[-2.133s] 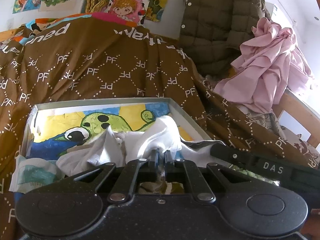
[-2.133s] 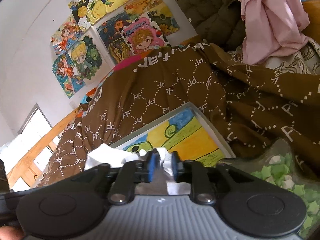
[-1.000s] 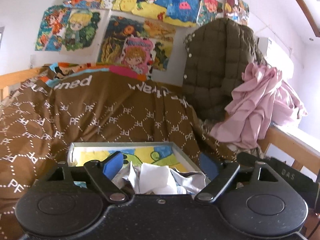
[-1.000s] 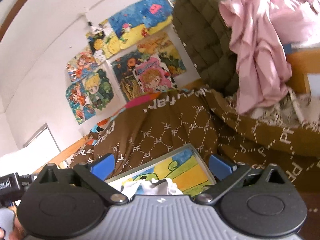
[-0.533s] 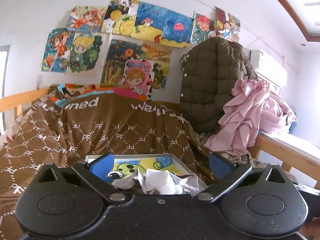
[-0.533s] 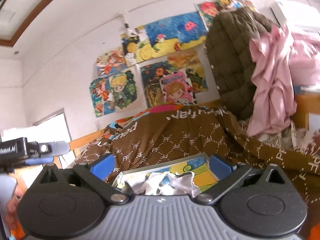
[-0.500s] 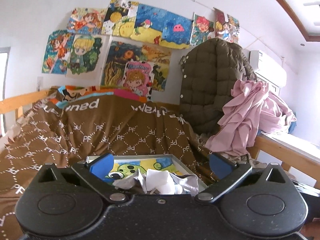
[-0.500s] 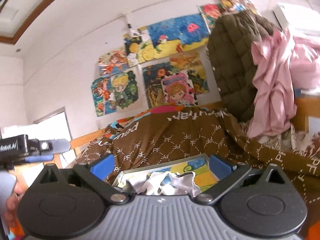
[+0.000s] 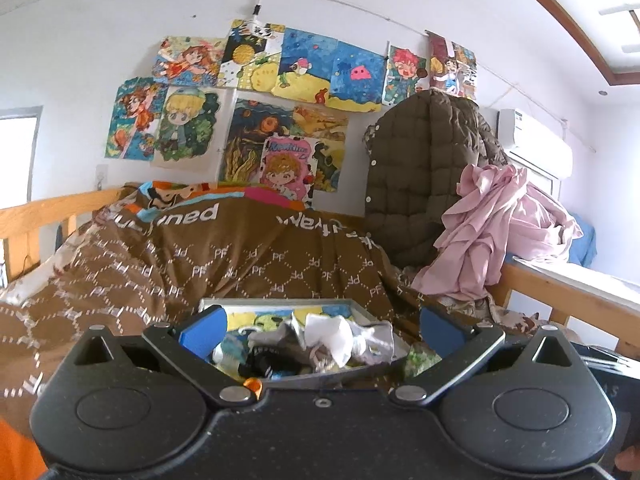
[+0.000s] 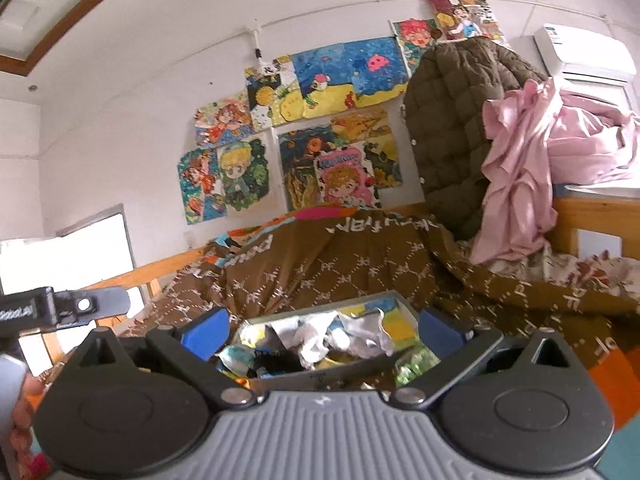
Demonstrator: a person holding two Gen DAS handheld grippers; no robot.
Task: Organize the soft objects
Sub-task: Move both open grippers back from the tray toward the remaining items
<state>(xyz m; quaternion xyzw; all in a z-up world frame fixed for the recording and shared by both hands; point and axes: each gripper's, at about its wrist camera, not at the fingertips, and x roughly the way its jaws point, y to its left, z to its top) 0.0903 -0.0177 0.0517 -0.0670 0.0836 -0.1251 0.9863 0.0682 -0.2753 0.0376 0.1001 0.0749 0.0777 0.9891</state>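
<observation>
A shallow grey box [image 9: 276,302] with a cartoon picture inside lies on the brown bedspread [image 9: 256,264]. Crumpled white and grey soft cloths [image 9: 340,336] lie piled in it, with a dark item beside them. The box [image 10: 320,307] and the cloths [image 10: 352,336] also show in the right wrist view. My left gripper [image 9: 320,330] is open and empty, held back from the box. My right gripper [image 10: 322,330] is open and empty too, also back from the box. The left gripper's body shows at the left edge of the right wrist view [image 10: 60,308].
A brown quilted jacket [image 9: 428,176] and a pink garment [image 9: 496,228] hang at the back right by a wooden bed rail [image 9: 568,300]. Drawings [image 9: 280,112] cover the wall. A bag with green pieces [image 10: 412,360] lies right of the box.
Both grippers were shut on the white cloth in the box. They have opened, let it go and drawn back and up, so the box now looks smaller.
</observation>
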